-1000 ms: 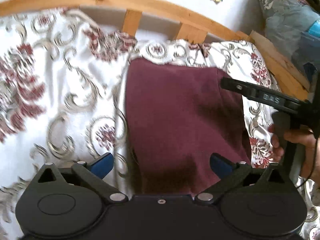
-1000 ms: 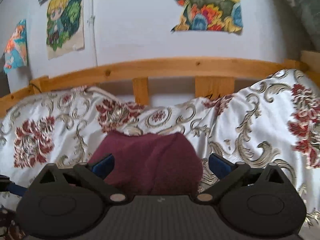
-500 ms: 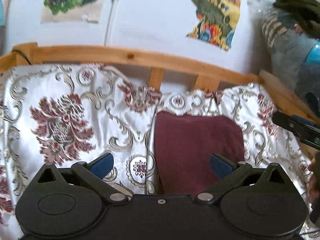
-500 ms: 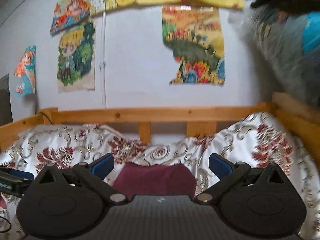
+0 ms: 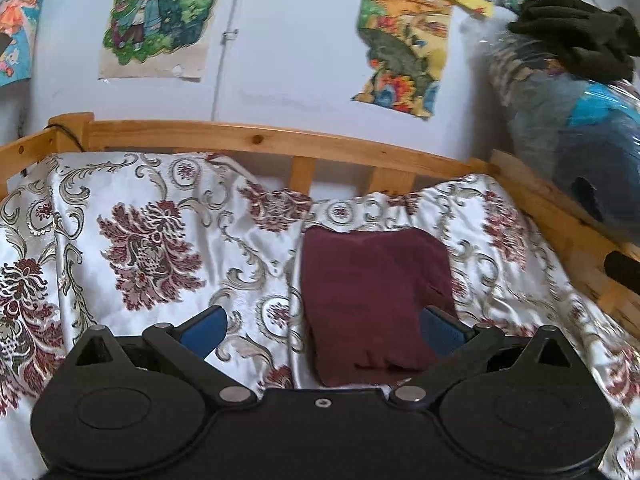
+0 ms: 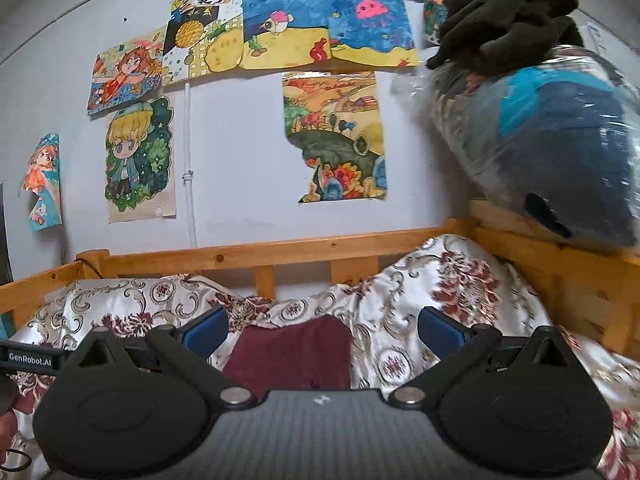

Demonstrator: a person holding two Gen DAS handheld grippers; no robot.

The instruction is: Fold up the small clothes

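Observation:
A small maroon garment (image 5: pixel 372 300) lies folded into a flat rectangle on the patterned white bedspread (image 5: pixel 152 248). My left gripper (image 5: pixel 322 330) is open and held above the bed, with the garment's near end showing between its blue pads and nothing held. In the right wrist view the same maroon garment (image 6: pixel 294 352) lies low at the centre, beyond my right gripper (image 6: pixel 322 330), which is open and empty too. The left gripper's body (image 6: pixel 30 356) shows at that view's left edge.
A wooden bed rail (image 5: pixel 248 140) runs along the far side and down the right (image 5: pixel 560 216). A plastic-wrapped bundle of bedding (image 6: pixel 560 140) with a dark cloth (image 6: pixel 508 12) on top sits at the right. Drawings (image 6: pixel 332 136) hang on the wall.
Both grippers have pulled back and tilted up from the garment, so it looks smaller and lower and more wall shows. The right gripper has left the left wrist view's middle. The garment stays flat.

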